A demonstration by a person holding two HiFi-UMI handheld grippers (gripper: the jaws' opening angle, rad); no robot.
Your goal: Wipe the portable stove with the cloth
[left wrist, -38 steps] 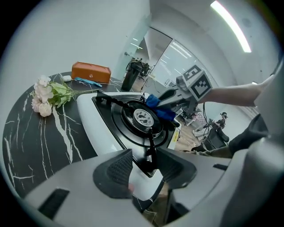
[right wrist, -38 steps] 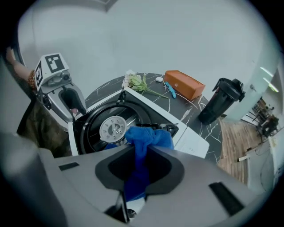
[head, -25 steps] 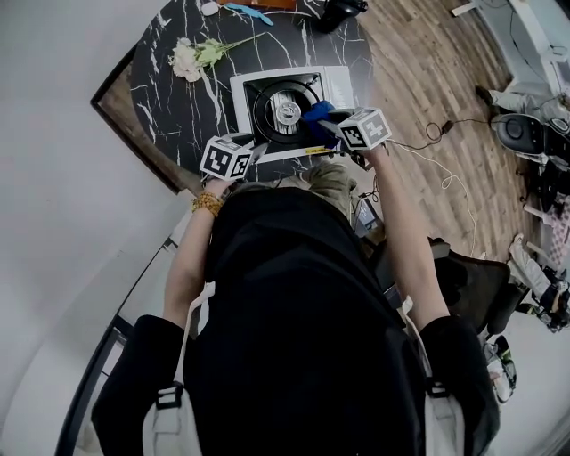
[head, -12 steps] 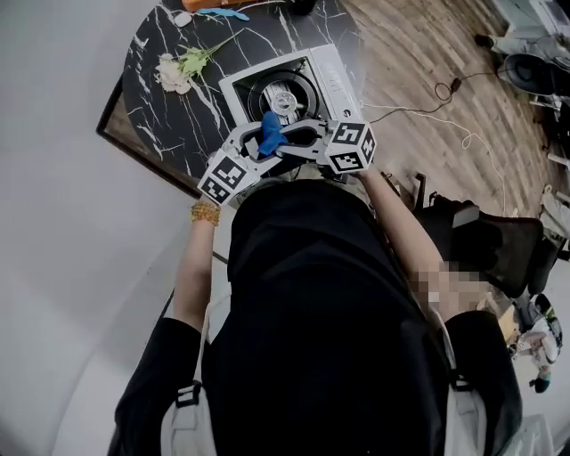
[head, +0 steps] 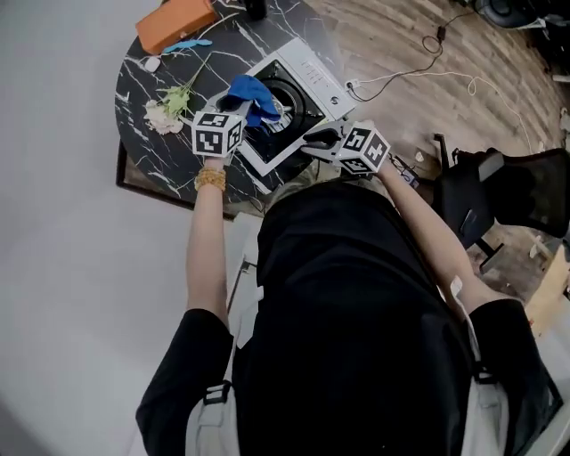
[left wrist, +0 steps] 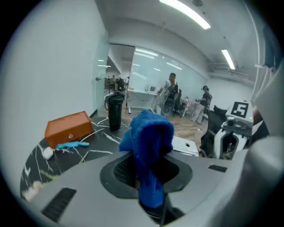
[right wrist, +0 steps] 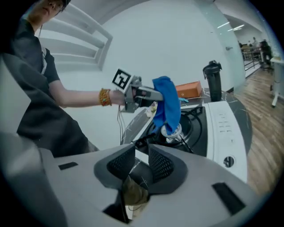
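Note:
The blue cloth (head: 252, 94) hangs bunched over the black burner of the white portable stove (head: 316, 76). My left gripper (head: 242, 111) is closing on it, and the pads pinch its lower part (left wrist: 148, 137). Seen from the right gripper view, the cloth (right wrist: 166, 106) dangles from the left gripper (right wrist: 153, 95) just above the burner ring. My right gripper (head: 313, 142) sits at the stove's near edge. Its jaws (right wrist: 141, 162) are opening and nothing is between them. The stove's panel with knob (right wrist: 224, 128) lies to their right.
The stove stands on a black marble table (head: 142, 80) along with an orange box (head: 175, 22), a white flower (head: 165, 111), a small light-blue item (head: 187, 44) and a black bottle (right wrist: 214, 82). Cables (head: 419, 76) and a black chair (head: 499, 196) are on the wood floor at right.
The cloth went from the right gripper's side into the left gripper, which swung up and left over the burner with it. The right gripper drew back to the right.

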